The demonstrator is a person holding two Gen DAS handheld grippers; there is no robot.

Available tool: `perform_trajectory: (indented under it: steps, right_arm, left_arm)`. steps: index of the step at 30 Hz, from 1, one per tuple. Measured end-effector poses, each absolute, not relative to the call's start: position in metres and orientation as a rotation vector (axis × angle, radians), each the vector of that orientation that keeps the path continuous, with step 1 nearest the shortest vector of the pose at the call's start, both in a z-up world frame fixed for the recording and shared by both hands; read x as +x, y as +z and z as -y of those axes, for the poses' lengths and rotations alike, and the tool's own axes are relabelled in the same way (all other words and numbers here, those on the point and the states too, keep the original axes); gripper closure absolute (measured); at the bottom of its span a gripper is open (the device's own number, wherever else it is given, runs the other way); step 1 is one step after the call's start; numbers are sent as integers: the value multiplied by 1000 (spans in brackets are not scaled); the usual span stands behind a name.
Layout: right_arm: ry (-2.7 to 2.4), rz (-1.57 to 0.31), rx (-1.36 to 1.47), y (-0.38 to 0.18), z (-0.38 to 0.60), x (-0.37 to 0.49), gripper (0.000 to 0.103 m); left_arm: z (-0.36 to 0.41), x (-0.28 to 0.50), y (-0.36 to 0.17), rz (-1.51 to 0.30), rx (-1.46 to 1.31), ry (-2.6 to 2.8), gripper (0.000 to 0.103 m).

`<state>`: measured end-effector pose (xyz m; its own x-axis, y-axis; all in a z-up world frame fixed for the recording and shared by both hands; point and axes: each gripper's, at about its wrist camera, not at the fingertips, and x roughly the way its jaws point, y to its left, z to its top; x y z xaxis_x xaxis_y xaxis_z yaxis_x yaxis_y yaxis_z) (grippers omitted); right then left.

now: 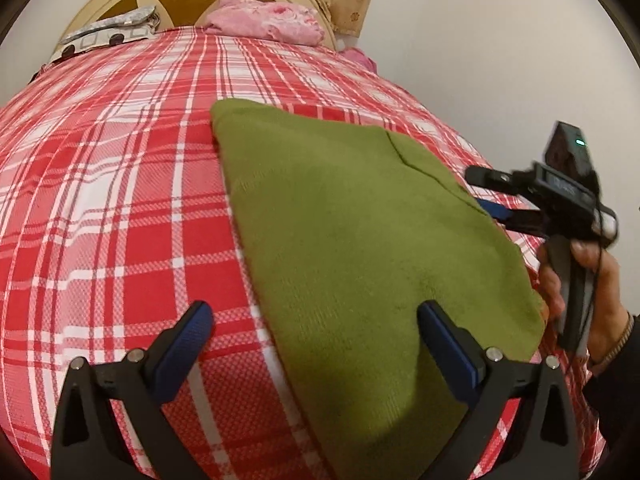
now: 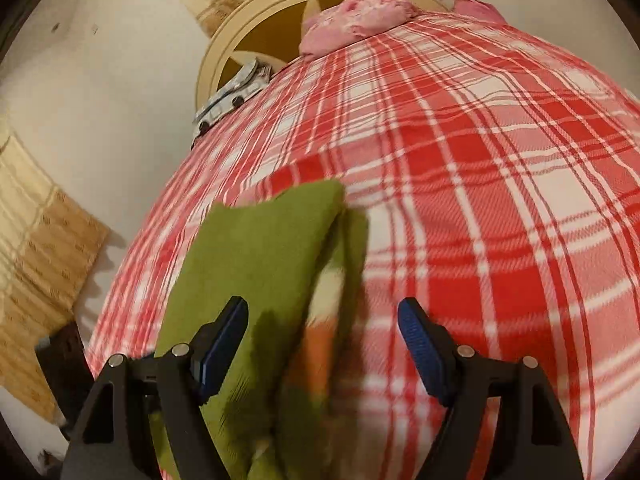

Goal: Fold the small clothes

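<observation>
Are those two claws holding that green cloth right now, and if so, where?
Neither holds it. The left claw and right claw are both open above the green cloth, which lies loose on the checked bedspread.

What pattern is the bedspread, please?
Red and white plaid bedspread, clearest in the left wrist view.

1. The left wrist view looks forward and downward between its own fingers, close above the plaid bedspread, toward the headboard.
2. The right wrist view does likewise, rolled slightly, facing the same headboard.
3. Both share the green cloth, the pink pillow and the bedspread.
</observation>
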<state>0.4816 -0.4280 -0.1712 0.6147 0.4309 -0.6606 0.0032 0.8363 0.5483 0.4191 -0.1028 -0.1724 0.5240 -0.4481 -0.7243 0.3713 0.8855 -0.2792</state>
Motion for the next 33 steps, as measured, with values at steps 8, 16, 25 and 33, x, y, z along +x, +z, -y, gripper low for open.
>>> perform_trajectory:
  steps: [8, 16, 25, 33]
  right_arm:
    - [320, -907, 612, -191, 426, 518, 26]
    - [392, -924, 549, -195, 404, 540, 32]
    - [386, -915, 472, -190, 388, 533, 65]
    - [310, -883, 451, -179, 380, 520, 73]
  left_arm:
    - [106, 423, -179, -906, -115, -520, 0]
    - [106, 424, -180, -901, -123, -539, 0]
    - [110, 422, -177, -896, -110, -617, 17]
    - [119, 406, -162, -829, -8, -602, 48]
